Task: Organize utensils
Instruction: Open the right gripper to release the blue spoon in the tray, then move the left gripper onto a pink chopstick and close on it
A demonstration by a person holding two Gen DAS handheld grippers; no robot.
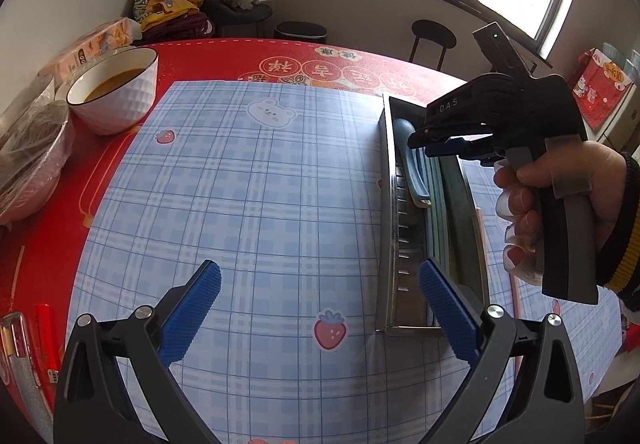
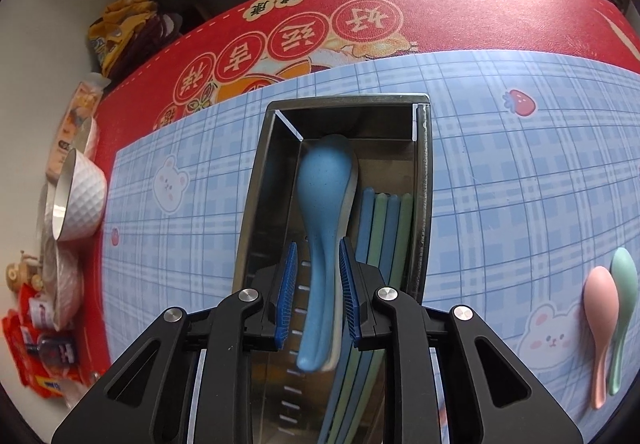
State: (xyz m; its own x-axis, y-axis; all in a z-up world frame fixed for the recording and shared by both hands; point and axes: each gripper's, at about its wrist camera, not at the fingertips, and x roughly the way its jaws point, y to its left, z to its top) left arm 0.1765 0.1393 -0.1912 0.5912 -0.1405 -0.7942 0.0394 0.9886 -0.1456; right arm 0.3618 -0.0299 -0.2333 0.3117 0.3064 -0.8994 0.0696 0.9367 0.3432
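Observation:
A steel utensil box (image 2: 423, 179) lies on the blue plaid mat (image 2: 520, 179). In it a blue spoon (image 2: 326, 183) lies stacked on a white one, beside several blue and green chopsticks (image 2: 384, 228). My right gripper (image 2: 319, 284) hovers over the box, its pads either side of the blue spoon's handle with small gaps, open. A pink spoon (image 2: 600, 308) and a green spoon (image 2: 624, 296) lie on the mat to the right. My left gripper (image 1: 320, 296) is open and empty above the mat, left of the box (image 1: 386, 203); the right gripper (image 1: 440, 141) shows there.
A white bowl (image 1: 116, 91) with brown liquid and a plastic-wrapped bowl (image 1: 28, 163) stand on the red tablecloth (image 1: 48, 236) at the left. Lighters (image 1: 44, 340) lie near the left front edge. Stools and clothes stand beyond the table.

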